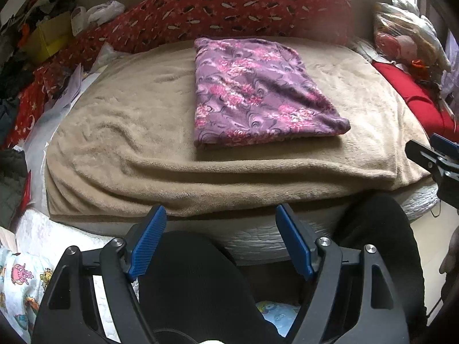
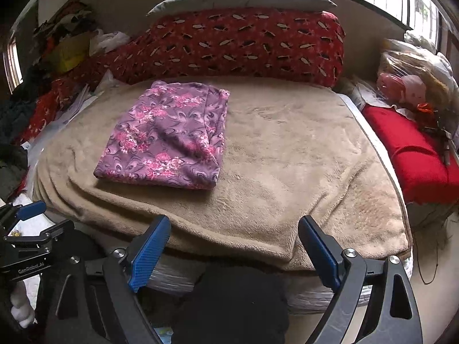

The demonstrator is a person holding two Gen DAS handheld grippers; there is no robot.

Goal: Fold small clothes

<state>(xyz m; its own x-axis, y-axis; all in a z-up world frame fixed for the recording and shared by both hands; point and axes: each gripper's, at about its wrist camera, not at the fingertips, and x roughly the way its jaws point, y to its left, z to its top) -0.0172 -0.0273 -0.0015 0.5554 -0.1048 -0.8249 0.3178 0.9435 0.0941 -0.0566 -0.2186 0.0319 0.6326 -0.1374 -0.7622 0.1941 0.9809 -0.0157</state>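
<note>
Both wrist cameras sit just off the near edge of the bed (image 1: 120,132), looking forward and down across it toward the red patterned bolster (image 1: 229,8) at the far edge. The left view stands left of the right one and slightly closer. Both share the tan blanket (image 2: 287,143), the folded purple floral cloth (image 2: 166,137) and the bolster.

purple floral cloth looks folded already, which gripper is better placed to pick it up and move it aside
Probably the left. In its view the purple floral cloth lies almost straight ahead of the open left gripper. From the open right gripper it sits off to the left on the beige blanket. Neither touches it.
</note>
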